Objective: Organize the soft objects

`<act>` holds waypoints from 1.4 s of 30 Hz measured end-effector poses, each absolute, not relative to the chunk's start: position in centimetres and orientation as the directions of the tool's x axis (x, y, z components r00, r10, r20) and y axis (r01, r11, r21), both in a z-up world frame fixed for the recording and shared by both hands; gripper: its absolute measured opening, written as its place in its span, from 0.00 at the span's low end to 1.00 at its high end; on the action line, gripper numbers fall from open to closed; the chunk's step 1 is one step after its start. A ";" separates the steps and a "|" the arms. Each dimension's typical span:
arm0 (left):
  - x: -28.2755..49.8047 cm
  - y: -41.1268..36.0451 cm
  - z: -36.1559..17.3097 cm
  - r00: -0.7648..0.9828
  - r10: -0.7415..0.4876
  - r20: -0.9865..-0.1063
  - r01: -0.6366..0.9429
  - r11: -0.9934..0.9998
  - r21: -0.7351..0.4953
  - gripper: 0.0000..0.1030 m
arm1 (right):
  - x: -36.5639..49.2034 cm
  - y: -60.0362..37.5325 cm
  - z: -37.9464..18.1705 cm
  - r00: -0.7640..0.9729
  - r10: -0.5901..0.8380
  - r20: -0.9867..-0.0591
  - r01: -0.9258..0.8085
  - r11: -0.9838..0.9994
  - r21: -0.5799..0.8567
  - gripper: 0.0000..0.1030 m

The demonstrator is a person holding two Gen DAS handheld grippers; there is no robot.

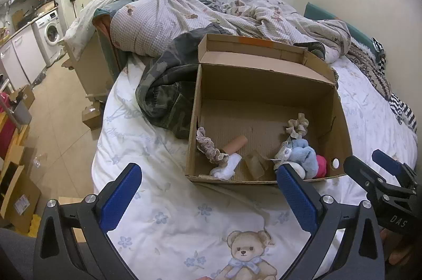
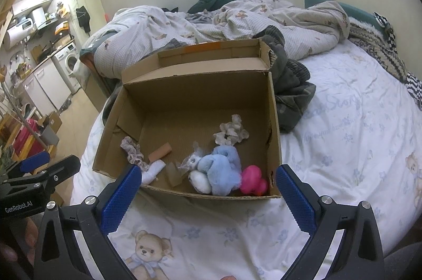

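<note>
On the rumpled bed, the cardboard box [image 2: 195, 105] holds the blue plush [image 2: 224, 171] near its front wall, so either spread, empty gripper, left [image 1: 208, 190] or right [image 2: 208, 190], should probably descend steeply over that wall.

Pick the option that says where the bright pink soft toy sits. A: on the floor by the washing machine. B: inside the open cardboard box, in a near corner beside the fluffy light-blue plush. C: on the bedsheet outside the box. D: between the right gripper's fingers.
B: the bright pink soft toy lies inside the open cardboard box, touching the fluffy light-blue plush; the right gripper is open and empty.
</note>
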State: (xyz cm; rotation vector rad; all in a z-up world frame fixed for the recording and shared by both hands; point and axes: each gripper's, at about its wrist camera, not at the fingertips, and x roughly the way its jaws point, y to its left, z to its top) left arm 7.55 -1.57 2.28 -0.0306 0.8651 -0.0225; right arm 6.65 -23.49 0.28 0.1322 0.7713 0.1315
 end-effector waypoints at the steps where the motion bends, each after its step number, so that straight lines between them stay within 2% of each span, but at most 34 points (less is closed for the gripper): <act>1: 7.5 -1.6 2.3 0.648 -0.032 -0.761 0.007 0.999 -0.036 0.99 | 6.7 -23.5 0.3 0.710 0.166 -0.685 -0.070 0.984 0.166 1.00; 42: 7.5 -1.4 1.7 0.643 -0.042 -0.765 0.011 0.999 -0.046 0.99 | 6.7 -23.5 0.2 0.706 0.176 -0.686 -0.070 0.981 0.179 1.00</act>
